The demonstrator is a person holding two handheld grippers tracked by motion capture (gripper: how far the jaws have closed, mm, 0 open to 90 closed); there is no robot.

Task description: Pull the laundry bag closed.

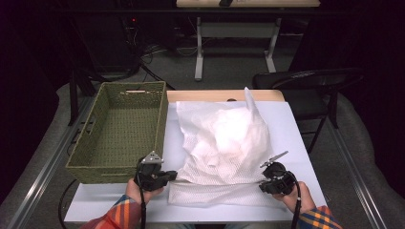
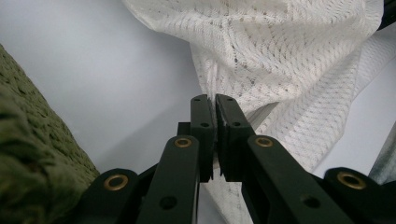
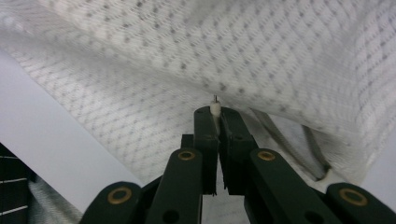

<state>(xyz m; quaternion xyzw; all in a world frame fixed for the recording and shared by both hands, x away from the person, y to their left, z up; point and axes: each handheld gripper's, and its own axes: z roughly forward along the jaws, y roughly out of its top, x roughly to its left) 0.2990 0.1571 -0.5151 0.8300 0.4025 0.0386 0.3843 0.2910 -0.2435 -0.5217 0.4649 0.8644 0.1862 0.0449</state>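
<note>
Both my left gripper [image 1: 168, 175] and right gripper [image 1: 264, 183] are clamped on the near edge of the cloth [image 1: 224, 143] on the table [image 1: 291, 124]; uneven pulling could slip a thin pinch free.

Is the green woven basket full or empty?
Empty. The high view shows the green woven basket with its bare woven floor visible; the white mesh cloth lies beside it.
</note>
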